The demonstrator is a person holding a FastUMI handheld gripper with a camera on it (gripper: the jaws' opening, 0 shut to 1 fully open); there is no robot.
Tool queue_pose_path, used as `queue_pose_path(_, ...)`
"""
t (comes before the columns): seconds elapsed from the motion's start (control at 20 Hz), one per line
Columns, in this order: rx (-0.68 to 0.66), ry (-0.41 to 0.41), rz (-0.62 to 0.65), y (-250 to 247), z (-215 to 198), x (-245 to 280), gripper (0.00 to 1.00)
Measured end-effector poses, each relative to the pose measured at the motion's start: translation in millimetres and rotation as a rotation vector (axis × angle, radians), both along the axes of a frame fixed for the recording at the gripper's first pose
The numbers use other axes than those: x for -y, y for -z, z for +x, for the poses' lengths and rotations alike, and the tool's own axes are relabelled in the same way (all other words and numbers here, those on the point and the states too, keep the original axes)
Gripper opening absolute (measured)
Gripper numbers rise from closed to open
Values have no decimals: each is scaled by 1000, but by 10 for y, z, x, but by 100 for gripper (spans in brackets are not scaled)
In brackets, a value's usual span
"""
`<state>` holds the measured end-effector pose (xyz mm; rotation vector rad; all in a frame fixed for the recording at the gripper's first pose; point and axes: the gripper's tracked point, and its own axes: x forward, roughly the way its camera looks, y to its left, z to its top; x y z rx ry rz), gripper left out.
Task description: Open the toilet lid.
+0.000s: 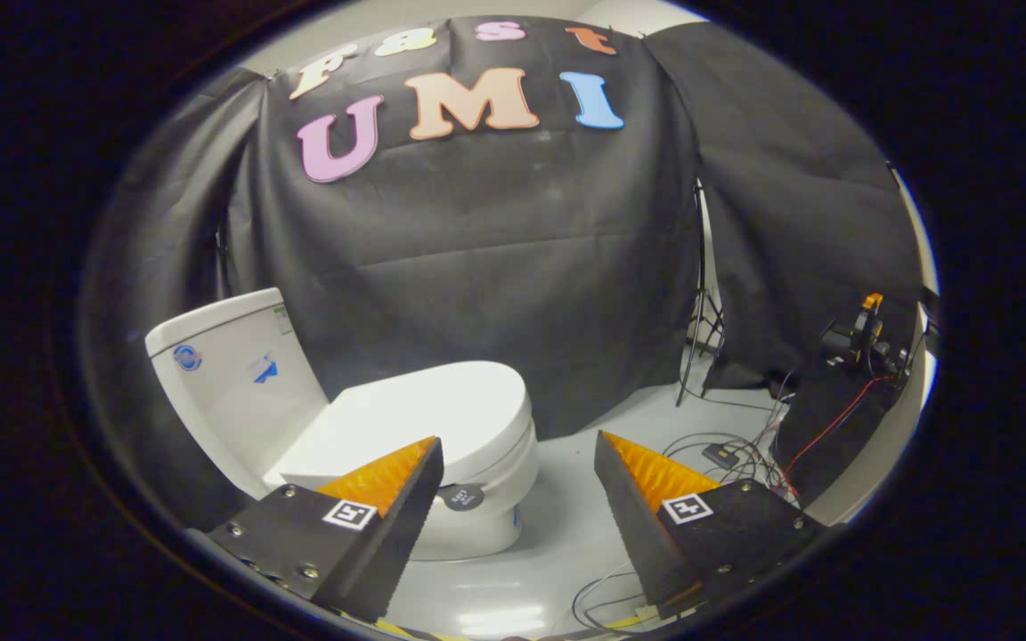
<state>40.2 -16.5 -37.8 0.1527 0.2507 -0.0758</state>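
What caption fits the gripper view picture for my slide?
Open gripper approaching a white toilet, its lid down.

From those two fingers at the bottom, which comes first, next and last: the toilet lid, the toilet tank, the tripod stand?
The gripper is open, holding nothing.
1. Toilet lid: closed, just ahead of the left finger.
2. Toilet tank: behind the lid, farther left.
3. Tripod stand: far off to the right, where the black wall cloths meet.

Sharp fisheye view, edges bowed; dim booth, overhead light glaring off glossy floor [513, 614].
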Motion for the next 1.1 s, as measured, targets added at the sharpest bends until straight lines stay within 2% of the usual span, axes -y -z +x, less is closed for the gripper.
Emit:
queue_pose_path(0.5,-278,-16,209,782,470,-350,100)
queue_pose_path(0.75,-354,-11,324,1019,583,-471,100)
queue_pose_path(0.85,-383,-2,387,1099,585,-490,97)
queue_pose_path(1.1,-446,39,615,1295,662,-578,97)
